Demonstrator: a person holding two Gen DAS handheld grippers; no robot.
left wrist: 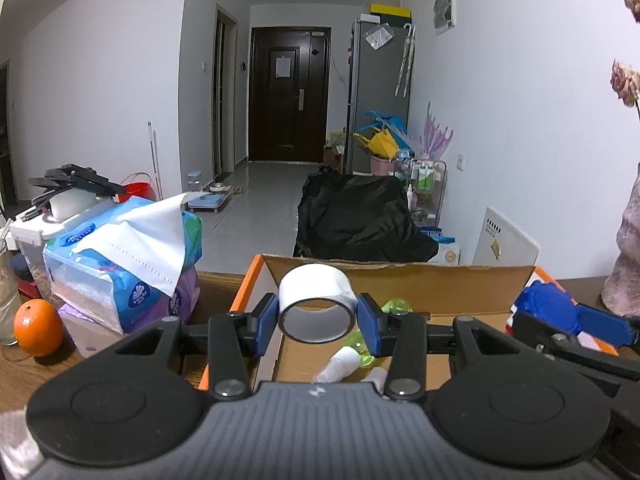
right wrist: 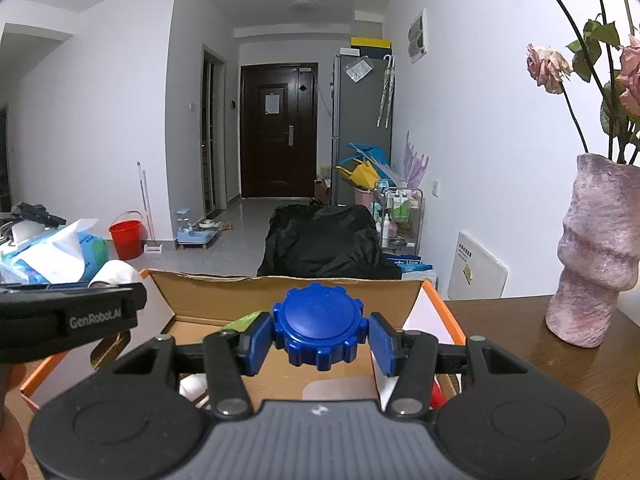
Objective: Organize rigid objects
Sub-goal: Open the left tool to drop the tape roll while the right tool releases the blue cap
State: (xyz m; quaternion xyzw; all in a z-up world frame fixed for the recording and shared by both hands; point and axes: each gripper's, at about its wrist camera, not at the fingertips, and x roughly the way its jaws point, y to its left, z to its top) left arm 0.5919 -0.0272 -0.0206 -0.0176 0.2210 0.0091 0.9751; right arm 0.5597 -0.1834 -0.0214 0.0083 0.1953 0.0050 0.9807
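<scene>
Left tongs (left wrist: 318,322) clamp a light, stiff tape roll (left wrist: 316,300) across its rim; right tongs (right wrist: 320,338) clamp a hard, ridged blue cap (right wrist: 320,326) by its sides, above the cardboard box (right wrist: 280,292).

A white roll of tape (left wrist: 317,302) with a dark inside is held up on its edge, its round hole facing us, over the open brown cardboard box with orange sides (left wrist: 400,284). A round blue plastic lid with bumpy edges (right wrist: 320,325) is held up over the same box. Down in the box lie a small white bottle (left wrist: 338,364) and something shiny and green (left wrist: 394,305).
</scene>
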